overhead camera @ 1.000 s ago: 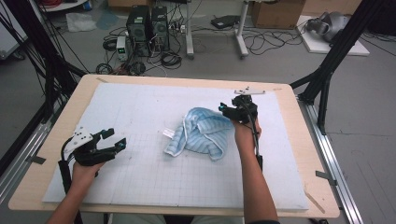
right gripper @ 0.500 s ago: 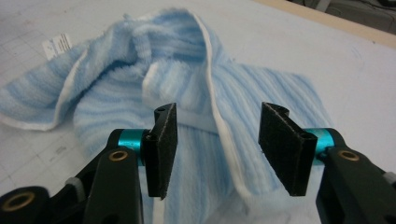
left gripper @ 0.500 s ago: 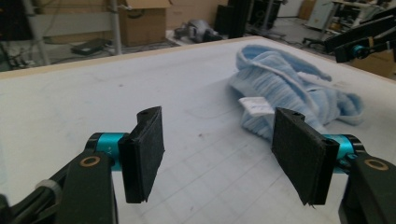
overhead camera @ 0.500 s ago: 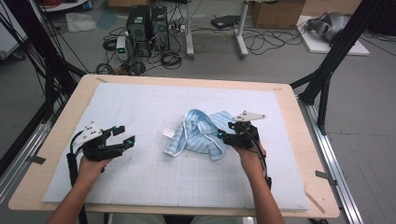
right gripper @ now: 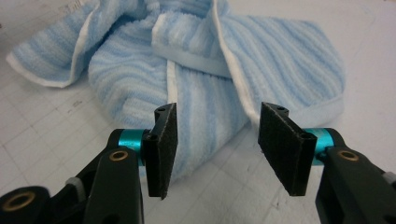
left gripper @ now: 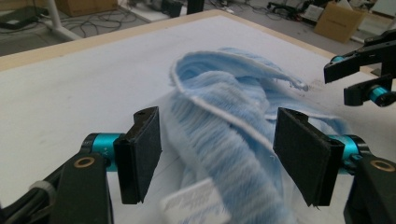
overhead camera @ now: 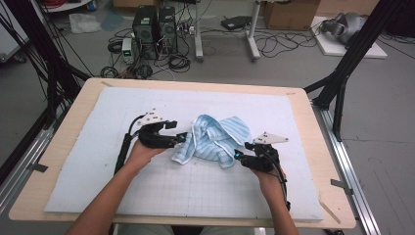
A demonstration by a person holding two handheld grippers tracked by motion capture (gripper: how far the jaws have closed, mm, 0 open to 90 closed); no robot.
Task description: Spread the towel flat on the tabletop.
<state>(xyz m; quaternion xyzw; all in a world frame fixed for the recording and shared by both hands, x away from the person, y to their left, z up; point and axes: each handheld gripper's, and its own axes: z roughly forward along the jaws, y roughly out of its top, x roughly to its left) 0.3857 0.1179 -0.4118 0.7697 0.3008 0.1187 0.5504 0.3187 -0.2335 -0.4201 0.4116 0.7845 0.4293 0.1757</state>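
A crumpled light-blue striped towel (overhead camera: 215, 139) lies on the middle of the white mat (overhead camera: 98, 147). My left gripper (overhead camera: 181, 137) is at the towel's left edge. In the left gripper view its jaws (left gripper: 219, 158) stand wide on either side of the cloth (left gripper: 224, 116), and the pads do not press on it. These jaws have just opened a little. My right gripper (overhead camera: 237, 155) is low at the towel's near right corner. It is open (right gripper: 217, 144), with the towel (right gripper: 210, 70) just beyond its pads. The right gripper (left gripper: 359, 77) also shows far off in the left gripper view.
The mat covers a wooden table (overhead camera: 313, 147) whose bare rim runs around it. Black frame posts (overhead camera: 342, 83) stand at both far corners. Computer cases (overhead camera: 156, 27) and cables lie on the floor behind the table.
My left hand has moved right across the mat to the towel's left edge. My right hand has come down and nearer, from the towel's far right side to its near right corner.
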